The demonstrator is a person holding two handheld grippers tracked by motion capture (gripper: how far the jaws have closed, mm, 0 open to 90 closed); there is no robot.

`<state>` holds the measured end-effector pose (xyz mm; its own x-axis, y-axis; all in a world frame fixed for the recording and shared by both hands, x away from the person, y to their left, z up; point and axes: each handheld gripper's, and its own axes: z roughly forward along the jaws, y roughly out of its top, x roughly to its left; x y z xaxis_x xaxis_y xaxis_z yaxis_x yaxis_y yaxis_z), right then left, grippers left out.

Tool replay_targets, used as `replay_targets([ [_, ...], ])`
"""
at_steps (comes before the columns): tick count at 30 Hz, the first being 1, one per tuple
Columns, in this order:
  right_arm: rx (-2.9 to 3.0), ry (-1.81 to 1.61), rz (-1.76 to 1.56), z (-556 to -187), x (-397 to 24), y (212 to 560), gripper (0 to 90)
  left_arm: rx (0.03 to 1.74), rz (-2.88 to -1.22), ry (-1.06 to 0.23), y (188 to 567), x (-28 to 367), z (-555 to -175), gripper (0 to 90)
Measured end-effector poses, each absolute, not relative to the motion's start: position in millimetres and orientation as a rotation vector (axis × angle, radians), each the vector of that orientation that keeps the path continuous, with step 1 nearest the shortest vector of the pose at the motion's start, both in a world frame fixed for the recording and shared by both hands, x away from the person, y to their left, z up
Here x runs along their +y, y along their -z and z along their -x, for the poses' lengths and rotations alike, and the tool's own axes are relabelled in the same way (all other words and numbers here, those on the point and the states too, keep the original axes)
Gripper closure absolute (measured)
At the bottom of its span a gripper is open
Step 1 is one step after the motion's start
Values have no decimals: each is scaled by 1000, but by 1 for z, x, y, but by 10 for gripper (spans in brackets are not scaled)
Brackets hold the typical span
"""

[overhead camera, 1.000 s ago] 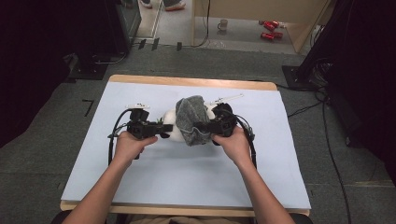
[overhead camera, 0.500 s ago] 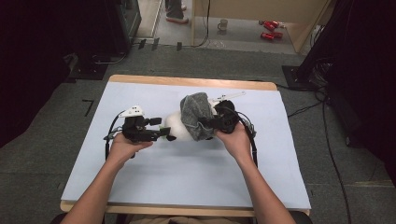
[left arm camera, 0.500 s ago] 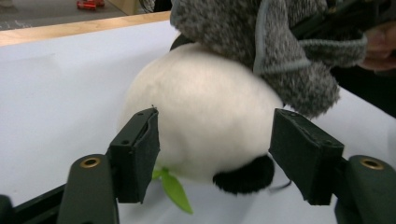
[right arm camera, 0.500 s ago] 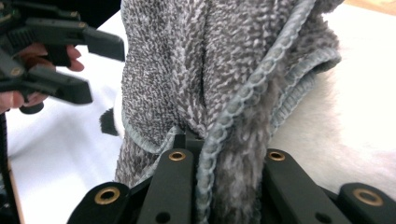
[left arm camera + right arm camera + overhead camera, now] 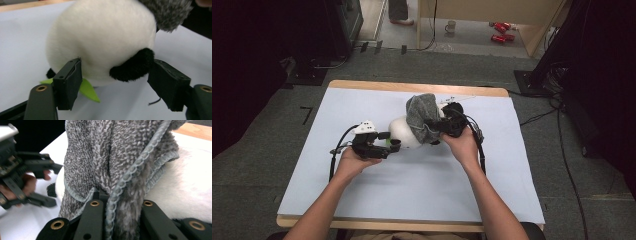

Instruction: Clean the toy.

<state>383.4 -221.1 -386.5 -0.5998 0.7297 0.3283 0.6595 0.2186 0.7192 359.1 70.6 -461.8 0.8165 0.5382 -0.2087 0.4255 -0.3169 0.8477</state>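
Note:
A white plush toy with black paws lies at the middle of the table, and a grey knitted cloth is draped over its right half. My left gripper is at the toy's left end. Its jaws have just been opening and now stand wide apart. In the left gripper view a black paw lies between them, and a green leaf pokes out under the white body. My right gripper is shut on a fold of the grey cloth beside the white fur.
The table has a wooden rim and a pale blue mat, bare in front of and beside the toy. Cables trail from both grippers. On the floor beyond are a mug, red items and dark stands at both sides.
The left gripper's jaws have spread apart and let go of the toy's left end. The left hand has sunk a little toward the mat. The right hand and cloth have stayed put.

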Motion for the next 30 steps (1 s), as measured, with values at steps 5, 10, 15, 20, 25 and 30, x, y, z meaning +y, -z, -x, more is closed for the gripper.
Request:
replay_targets([
  [5, 2378, -1373, -1378, -387, -220, 388, 812, 755, -1938, -246, 469, 60, -359, 228],
  [10, 2376, -1428, -1389, -383, -217, 380, 813, 825, -1909, -268, 467, 62, -360, 462],
  [15, 2388, -1529, -1321, -370, -204, 363, 813, 868, -1885, -247, 462, 62, -359, 623],
  [20, 2430, -1650, -1239, -357, -184, 353, 813, 865, -1876, -197, 455, 60, -355, 668],
  [25, 2506, -1527, -1247, -359, -167, 374, 812, 860, -1879, -180, 450, 59, -351, 672],
  [30, 2516, -1396, -1280, -370, -173, 395, 814, 894, -1910, -160, 454, 57, -353, 675],
])
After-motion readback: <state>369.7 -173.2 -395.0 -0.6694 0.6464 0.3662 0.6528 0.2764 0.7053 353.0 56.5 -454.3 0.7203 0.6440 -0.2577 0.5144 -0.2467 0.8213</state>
